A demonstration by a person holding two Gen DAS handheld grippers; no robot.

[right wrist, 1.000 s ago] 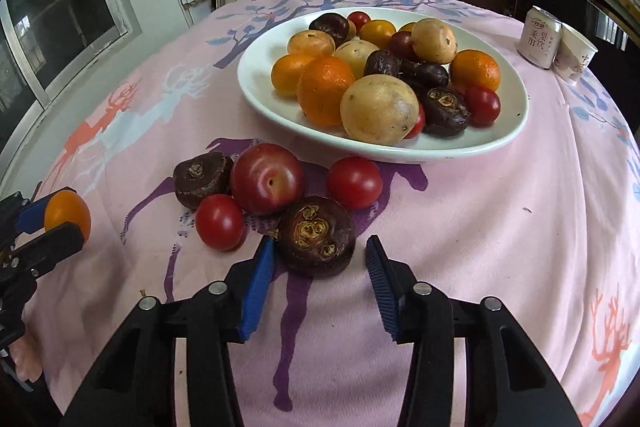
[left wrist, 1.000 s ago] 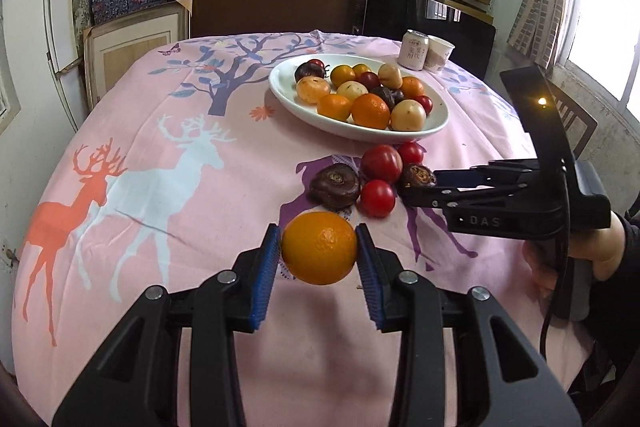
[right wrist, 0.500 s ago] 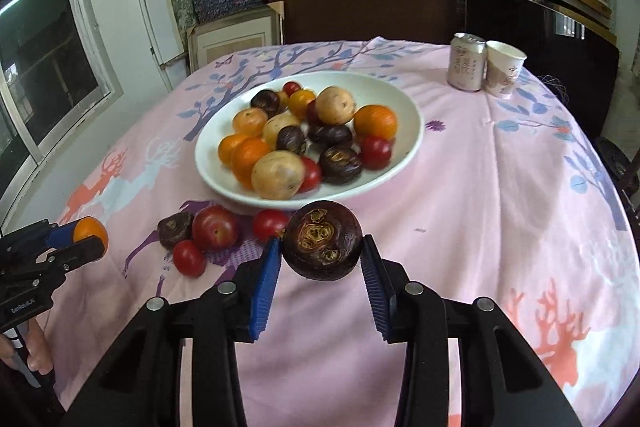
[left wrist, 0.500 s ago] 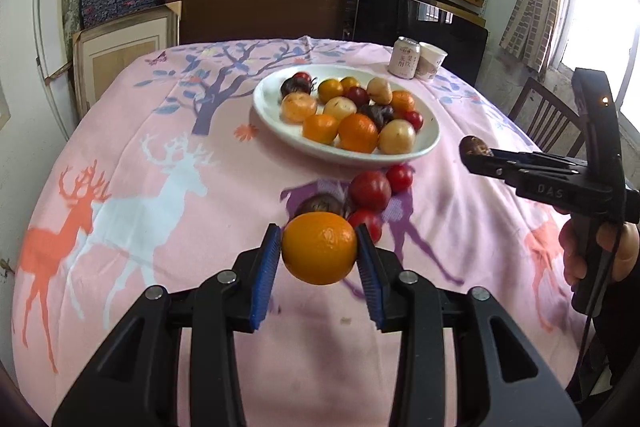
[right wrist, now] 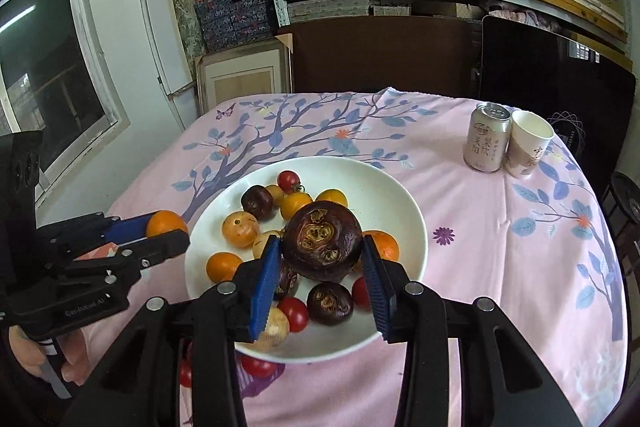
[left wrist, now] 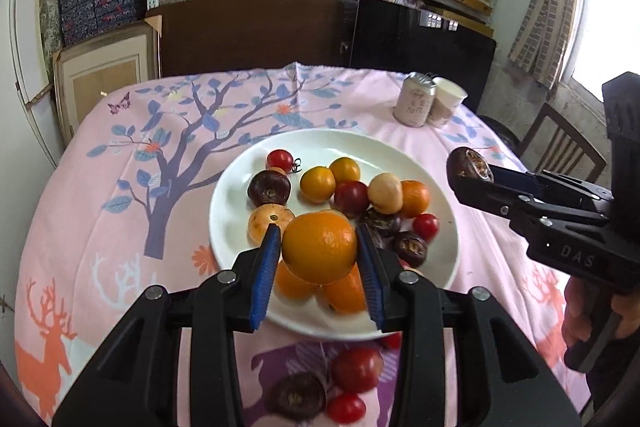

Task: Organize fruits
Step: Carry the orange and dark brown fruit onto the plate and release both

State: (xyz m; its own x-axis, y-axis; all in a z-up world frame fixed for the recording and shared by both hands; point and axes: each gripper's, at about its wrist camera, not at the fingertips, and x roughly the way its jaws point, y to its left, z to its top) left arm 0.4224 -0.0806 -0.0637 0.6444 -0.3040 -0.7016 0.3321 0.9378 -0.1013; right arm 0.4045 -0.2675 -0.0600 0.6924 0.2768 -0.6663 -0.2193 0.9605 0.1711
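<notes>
Up over the near rim of the white plate (left wrist: 224, 195), the left tongs (left wrist: 319, 253) grip an orange (left wrist: 320, 247). Further right, the right tongs (right wrist: 321, 251) clamp a dark brown fruit (right wrist: 322, 239) above the plate's piled fruit on the desk (right wrist: 480, 211).

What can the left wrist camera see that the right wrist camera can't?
Only the left wrist view shows a dark fruit lying on the cloth near the camera, and a wooden chair. Only the right wrist view shows a dark window. Both show the white plate, the orange in the left gripper, the can and cup.
</notes>
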